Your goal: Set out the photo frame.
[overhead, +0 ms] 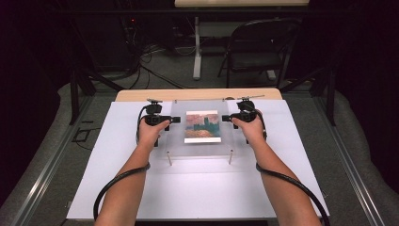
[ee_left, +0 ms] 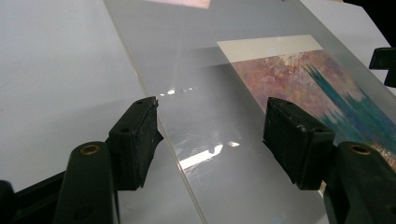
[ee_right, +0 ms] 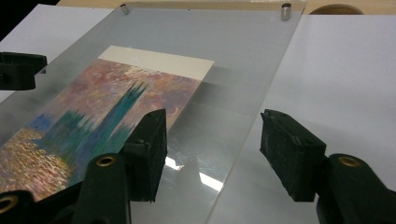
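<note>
A clear acrylic panel [overhead: 178, 137] rests on small metal standoffs [overhead: 169, 158] above a white board. Under it lies a painted print [overhead: 203, 126] in pink, teal and orange with a cream strip at the far end [ee_right: 159, 63]. My left gripper [overhead: 176, 119] sits at the panel's left edge. In the left gripper view its jaws stand wide apart [ee_left: 215, 140], and the panel edge [ee_left: 170, 140] runs between them. My right gripper [overhead: 226, 118] mirrors it at the right edge, open [ee_right: 212, 156], one jaw over the panel and one over the board. Neither holds anything.
The white board [overhead: 141, 188] covers a wooden table [overhead: 136, 95]. Two standoff caps [ee_right: 285, 11] mark the panel's far corners. Cables trail from both grippers along the forearms. Beyond the table stand a folding chair [overhead: 259, 52], a desk leg and floor cables.
</note>
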Demonstrator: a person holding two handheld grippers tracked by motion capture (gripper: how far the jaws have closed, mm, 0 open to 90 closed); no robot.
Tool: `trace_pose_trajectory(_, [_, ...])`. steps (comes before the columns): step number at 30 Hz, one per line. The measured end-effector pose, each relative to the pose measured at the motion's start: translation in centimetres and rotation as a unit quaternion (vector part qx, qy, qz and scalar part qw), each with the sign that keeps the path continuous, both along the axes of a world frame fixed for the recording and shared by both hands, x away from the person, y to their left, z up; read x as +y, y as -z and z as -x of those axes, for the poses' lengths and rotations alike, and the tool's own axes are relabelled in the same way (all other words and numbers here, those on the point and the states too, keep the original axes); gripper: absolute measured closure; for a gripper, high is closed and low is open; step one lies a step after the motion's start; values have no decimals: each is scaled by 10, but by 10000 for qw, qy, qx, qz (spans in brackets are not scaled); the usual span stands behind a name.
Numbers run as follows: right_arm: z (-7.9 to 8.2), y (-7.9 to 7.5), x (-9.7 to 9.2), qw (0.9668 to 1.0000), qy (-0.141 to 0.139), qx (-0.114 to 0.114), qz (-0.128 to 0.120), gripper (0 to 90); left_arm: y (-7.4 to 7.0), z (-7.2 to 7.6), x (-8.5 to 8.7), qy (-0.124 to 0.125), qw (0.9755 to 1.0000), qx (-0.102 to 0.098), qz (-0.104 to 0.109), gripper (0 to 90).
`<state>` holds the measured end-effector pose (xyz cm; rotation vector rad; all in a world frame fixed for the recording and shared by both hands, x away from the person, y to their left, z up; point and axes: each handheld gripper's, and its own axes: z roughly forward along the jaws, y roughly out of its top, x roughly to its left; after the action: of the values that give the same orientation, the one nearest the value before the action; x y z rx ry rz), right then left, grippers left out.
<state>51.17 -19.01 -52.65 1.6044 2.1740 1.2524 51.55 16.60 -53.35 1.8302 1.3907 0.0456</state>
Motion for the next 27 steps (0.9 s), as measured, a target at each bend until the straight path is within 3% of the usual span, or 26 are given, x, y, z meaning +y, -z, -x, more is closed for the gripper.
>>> trace_pose_trajectory(13, [-2,10,2,9998,-34,157,-80,398,8,-1,2,-2,9998,134,111,348])
trace_pose_trajectory(23, [-4,12,3,9993,-22,298,-216,387,12,-1,3,-19,9988,290,386,338])
trace_pose_trajectory(27, [-4,13,2,9991,-7,306,-293,386,12,-1,2,-19,9988,318,368,321])
